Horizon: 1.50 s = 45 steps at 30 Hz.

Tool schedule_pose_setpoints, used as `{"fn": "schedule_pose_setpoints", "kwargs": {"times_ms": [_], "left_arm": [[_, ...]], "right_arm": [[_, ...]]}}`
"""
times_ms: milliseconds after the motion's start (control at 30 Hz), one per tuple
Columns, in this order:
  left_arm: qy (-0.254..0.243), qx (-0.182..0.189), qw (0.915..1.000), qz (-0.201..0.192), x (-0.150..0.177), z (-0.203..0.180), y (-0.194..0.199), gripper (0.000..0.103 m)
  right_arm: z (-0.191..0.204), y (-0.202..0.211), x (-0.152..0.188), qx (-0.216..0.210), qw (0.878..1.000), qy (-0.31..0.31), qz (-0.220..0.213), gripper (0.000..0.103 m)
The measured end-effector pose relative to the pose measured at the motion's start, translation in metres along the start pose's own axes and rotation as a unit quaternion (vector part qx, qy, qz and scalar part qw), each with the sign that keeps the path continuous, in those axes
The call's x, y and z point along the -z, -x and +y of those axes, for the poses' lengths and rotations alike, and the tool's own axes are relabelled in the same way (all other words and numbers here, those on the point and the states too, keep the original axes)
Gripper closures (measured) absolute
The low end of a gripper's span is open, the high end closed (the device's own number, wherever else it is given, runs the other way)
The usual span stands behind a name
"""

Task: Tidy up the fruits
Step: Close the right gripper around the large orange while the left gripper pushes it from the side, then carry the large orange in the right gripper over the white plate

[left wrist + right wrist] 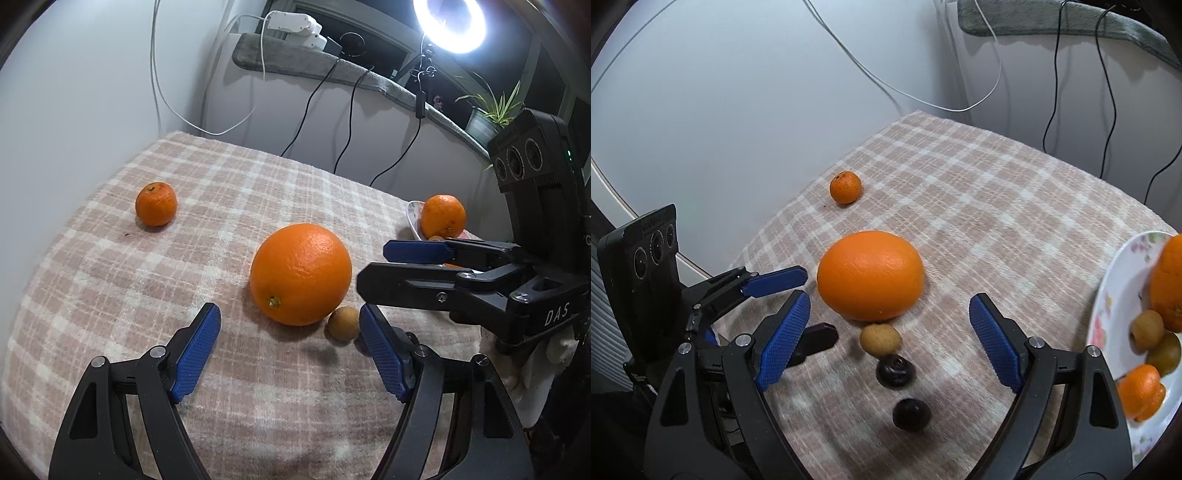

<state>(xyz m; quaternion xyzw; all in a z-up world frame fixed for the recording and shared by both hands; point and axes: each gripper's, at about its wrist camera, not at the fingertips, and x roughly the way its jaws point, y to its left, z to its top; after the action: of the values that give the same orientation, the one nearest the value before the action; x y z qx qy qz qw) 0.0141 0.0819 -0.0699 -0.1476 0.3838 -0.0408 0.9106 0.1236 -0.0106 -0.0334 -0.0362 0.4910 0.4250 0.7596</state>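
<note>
A large orange (301,273) (870,275) lies mid-table with a small tan fruit (344,323) (880,339) touching it. A small mandarin (156,203) (845,187) sits far left. Two dark round fruits (896,370) (911,413) lie in front of the tan one. My left gripper (290,325) is open and empty, just short of the orange. My right gripper (890,314) is open and empty over the tan fruit; it also shows in the left wrist view (373,264). A white floral plate (1115,295) (413,218) at the right holds a mandarin (443,216) and several small fruits.
The table is covered with a pink plaid cloth (110,295) (997,206). Walls stand close behind and to the left. Cables (343,122) hang behind the table. A ring light (448,24) and a potted plant (487,114) stand on a ledge at the back right.
</note>
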Motion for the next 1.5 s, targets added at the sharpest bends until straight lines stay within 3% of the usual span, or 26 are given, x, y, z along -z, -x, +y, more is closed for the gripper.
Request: {"fn": "schedule_pose_setpoints", "kwargs": {"times_ms": [667, 1000, 1167, 1500], "left_arm": [[0.002, 0.011, 0.9999, 0.013, -0.011, 0.001, -0.021, 0.027], [0.006, 0.028, 0.9994, 0.020, -0.014, 0.000, -0.027, 0.037], [0.006, 0.033, 0.9992, 0.021, -0.014, 0.000, -0.028, 0.040], [0.002, 0.029, 0.9994, 0.016, -0.014, -0.001, -0.027, 0.040]], "right_arm": [[-0.004, -0.041, -0.014, -0.044, 0.998, -0.026, 0.035, 0.013], [-0.005, -0.051, -0.016, -0.057, 0.997, -0.031, 0.041, 0.013], [-0.003, -0.053, -0.017, -0.051, 0.998, -0.027, 0.040, 0.020], [0.000, -0.049, -0.016, -0.042, 0.998, -0.021, 0.031, 0.021]]}}
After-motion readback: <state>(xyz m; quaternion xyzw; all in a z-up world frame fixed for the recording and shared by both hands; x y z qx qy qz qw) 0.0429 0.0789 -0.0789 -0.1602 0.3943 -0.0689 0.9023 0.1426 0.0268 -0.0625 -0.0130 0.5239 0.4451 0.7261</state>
